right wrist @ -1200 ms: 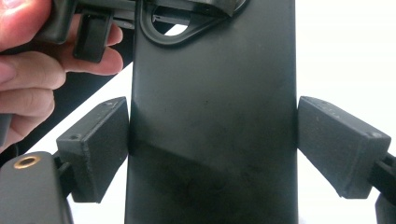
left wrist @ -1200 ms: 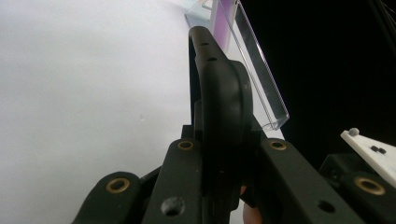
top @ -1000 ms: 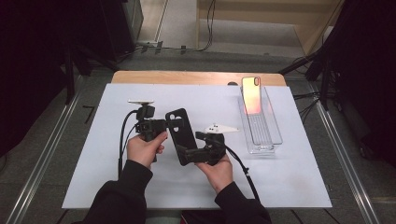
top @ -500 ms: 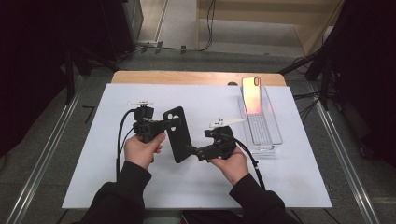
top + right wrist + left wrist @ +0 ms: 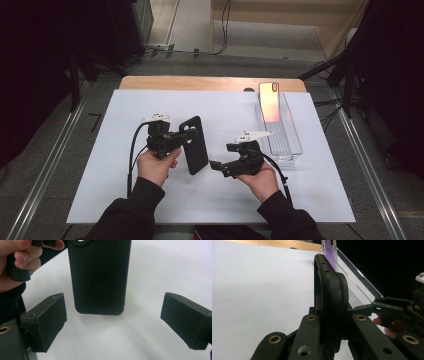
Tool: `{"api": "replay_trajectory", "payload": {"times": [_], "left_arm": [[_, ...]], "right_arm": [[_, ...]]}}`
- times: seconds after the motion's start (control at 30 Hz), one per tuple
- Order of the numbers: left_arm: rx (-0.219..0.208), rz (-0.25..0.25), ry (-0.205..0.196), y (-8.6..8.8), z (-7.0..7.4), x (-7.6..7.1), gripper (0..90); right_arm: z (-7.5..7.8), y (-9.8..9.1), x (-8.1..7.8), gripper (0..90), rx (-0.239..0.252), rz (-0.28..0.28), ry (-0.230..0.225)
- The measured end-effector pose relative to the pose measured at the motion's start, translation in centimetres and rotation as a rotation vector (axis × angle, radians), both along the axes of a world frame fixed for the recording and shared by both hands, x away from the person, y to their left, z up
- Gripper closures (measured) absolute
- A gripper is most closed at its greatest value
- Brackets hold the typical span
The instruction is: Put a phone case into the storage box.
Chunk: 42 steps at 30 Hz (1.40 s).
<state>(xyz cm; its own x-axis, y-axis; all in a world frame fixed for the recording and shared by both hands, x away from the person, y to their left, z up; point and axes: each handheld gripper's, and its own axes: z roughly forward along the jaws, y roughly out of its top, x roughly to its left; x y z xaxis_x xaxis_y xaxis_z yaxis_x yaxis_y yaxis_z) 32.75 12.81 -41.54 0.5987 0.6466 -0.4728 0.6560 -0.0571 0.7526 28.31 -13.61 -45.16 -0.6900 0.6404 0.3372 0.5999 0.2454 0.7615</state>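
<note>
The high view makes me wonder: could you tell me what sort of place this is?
Probably a lab recording station: a white-covered table between metal rails, cables on the floor, dark surroundings.

A white sheet [image 5: 310, 195] covered a wooden table [image 5: 210, 83] at the centre of the frame, its bare edge showing along the far side. Grey floor [image 5: 50, 165] lay around it, with metal rails [image 5: 372, 165] running down the left and right. Dark curtains [image 5: 35, 75] shut in both sides. Cables [image 5: 222, 30] trailed across the floor at the top, beside a pale wooden platform [image 5: 295, 10].
</note>
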Motion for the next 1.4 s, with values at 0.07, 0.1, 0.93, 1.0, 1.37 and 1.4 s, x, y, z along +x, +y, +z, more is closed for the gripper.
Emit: {"api": "replay_trajectory", "payload": {"times": [0.07, 0.1, 0.93, 1.0, 1.37, 1.4], "left_arm": [[-0.003, 0.004, -0.027, 0.0, -0.1, -0.3, 83.4], [0.002, 0.005, -0.038, -0.1, -0.1, -0.5, 83.4], [-0.029, -0.051, -0.108, -1.9, -0.2, -2.2, 83.7], [-0.023, -0.054, -0.107, -2.1, -0.2, -2.3, 83.6], [-0.016, -0.049, -0.095, -2.8, -0.4, -2.9, 83.5], [-0.019, -0.047, -0.093, -2.8, -0.4, -2.9, 83.5]], "right_arm": [[-0.1, -0.2, -0.1, 4.9, -0.005, 0.002, -0.001], [-0.2, -0.3, -0.2, 4.9, -0.005, 0.003, -0.003], [0.8, -0.4, -0.6, 4.9, -0.003, -0.097, -0.098], [0.9, -0.2, -0.5, 4.9, 0.003, -0.091, -0.096], [1.4, 1.5, -0.4, 4.9, 0.013, -0.115, -0.089], [1.4, 1.7, -0.4, 4.9, 0.013, -0.114, -0.093]]}}
